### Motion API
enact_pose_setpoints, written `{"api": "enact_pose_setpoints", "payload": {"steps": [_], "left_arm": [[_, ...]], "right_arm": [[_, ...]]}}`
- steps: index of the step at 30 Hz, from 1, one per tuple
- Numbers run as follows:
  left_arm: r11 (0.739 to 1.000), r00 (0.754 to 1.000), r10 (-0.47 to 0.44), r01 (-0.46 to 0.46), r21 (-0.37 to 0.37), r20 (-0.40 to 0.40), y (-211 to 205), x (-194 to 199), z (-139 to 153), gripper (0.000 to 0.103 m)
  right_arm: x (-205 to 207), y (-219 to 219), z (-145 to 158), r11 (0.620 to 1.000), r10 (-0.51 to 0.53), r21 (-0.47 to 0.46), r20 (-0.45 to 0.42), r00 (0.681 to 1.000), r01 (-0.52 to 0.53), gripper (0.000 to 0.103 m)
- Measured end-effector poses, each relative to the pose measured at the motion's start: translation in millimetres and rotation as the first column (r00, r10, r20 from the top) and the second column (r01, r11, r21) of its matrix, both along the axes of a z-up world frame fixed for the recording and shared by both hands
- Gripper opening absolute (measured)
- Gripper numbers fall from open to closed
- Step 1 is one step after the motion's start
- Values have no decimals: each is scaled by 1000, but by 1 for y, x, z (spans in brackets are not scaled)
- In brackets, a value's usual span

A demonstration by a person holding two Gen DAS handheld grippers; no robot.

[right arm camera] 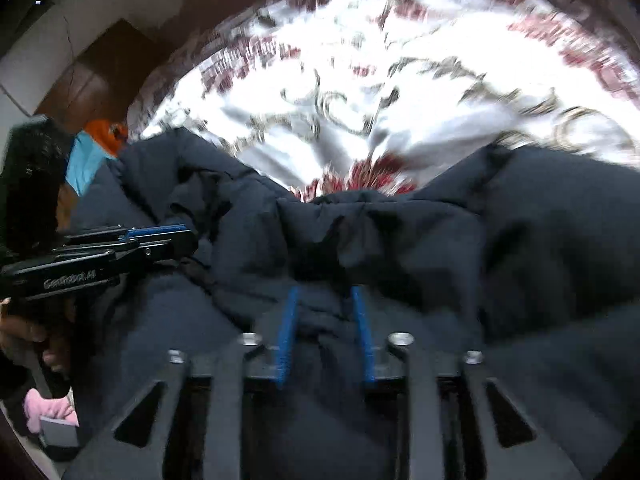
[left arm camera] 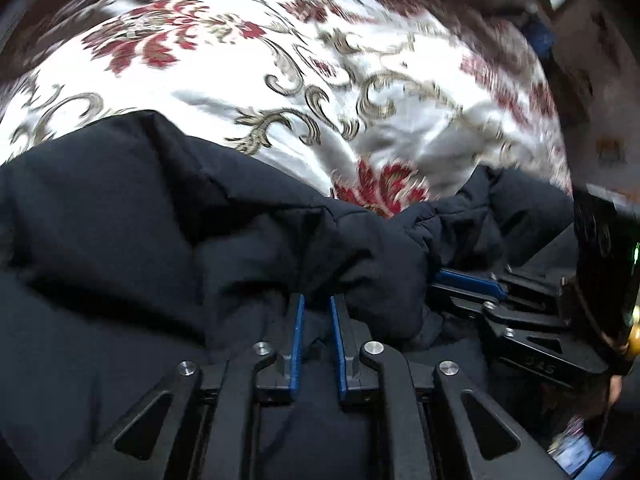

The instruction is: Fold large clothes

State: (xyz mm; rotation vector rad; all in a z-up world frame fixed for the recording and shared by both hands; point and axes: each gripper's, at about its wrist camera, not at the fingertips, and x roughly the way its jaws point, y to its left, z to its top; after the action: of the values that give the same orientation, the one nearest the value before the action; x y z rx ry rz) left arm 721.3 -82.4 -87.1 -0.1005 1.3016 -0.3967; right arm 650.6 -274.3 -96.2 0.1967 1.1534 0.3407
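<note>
A large dark navy padded jacket (left arm camera: pixel 160 220) lies bunched on a white bedspread with a red and gold floral pattern (left arm camera: pixel 240 72). My left gripper (left arm camera: pixel 316 300) points down into it, its blue pads close together with a fold of jacket pinched between them. The right gripper (left arm camera: pixel 468 284) shows beside it at the right, low over the same garment. In the right wrist view the jacket (right arm camera: pixel 520 240) fills the lower half. There my right gripper (right arm camera: pixel 324 292) has its blue pads standing apart with loose fabric between them. The left gripper (right arm camera: pixel 160 240) comes in from the left edge.
The patterned bedspread (right arm camera: pixel 400 100) stretches away beyond the jacket. An orange and light blue item (right arm camera: pixel 96 148) lies at the bed's left edge, near brown wooden furniture (right arm camera: pixel 92 80). A person's hand (right arm camera: pixel 24 332) holds the left gripper's handle; something pink (right arm camera: pixel 48 408) lies below it.
</note>
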Motion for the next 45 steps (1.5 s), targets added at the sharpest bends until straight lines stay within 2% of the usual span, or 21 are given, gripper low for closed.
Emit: {"api": "enact_pose_setpoints", "payload": {"steps": [5, 8, 9, 11, 12, 13, 17, 18, 22, 27, 30, 33, 39, 45], "left_arm": [[999, 997, 28, -26, -33, 70, 13, -28, 23, 17], [999, 996, 35, -33, -27, 77, 17, -46, 35, 27], [999, 995, 39, -37, -27, 87, 18, -55, 42, 33], [998, 994, 41, -37, -44, 99, 19, -69, 53, 63], [998, 993, 46, -41, -52, 107, 22, -74, 58, 83], [997, 990, 56, -48, -63, 128, 25, -83, 65, 86], [998, 988, 40, -32, -59, 147, 28, -112, 82, 88], [999, 989, 32, -26, -44, 148, 29, -121, 85, 92], [1000, 980, 11, -10, -9, 199, 33, -154, 97, 102], [999, 965, -32, 23, 40, 258, 38, -196, 110, 102], [991, 952, -79, 44, 123, 297, 38, -224, 114, 102], [983, 944, -111, 59, 174, 311, 38, -244, 117, 102], [979, 944, -102, 40, 199, 313, 48, -279, 119, 102], [975, 938, -71, -7, 221, 340, 69, -318, 123, 102]], "right_arm": [[-38, -19, 40, 999, -34, -38, 94, 995, 37, 56], [-61, -36, 53, 996, -61, -54, 126, 990, 69, 71], [-68, -40, 57, 995, -74, -60, 140, 987, 83, 79], [-83, -39, 66, 992, -94, -66, 159, 983, 105, 83], [-93, -39, 70, 991, -102, -68, 167, 981, 114, 84], [-101, -39, 74, 990, -110, -73, 171, 979, 124, 84], [-128, -33, 85, 982, -147, -90, 210, 967, 169, 98], [-136, -32, 89, 980, -154, -92, 222, 963, 178, 101], [-171, -32, 103, 973, -170, -106, 264, 949, 204, 101], [-216, -25, 119, 961, -162, -165, 315, 935, 222, 101], [-241, -20, 126, 954, -141, -204, 337, 931, 219, 101], [-267, -13, 132, 947, -112, -246, 350, 930, 207, 101], [-313, -1, 137, 934, -51, -312, 363, 931, 173, 101], [-357, 1, 123, 915, 14, -386, 316, 949, 115, 101]]}}
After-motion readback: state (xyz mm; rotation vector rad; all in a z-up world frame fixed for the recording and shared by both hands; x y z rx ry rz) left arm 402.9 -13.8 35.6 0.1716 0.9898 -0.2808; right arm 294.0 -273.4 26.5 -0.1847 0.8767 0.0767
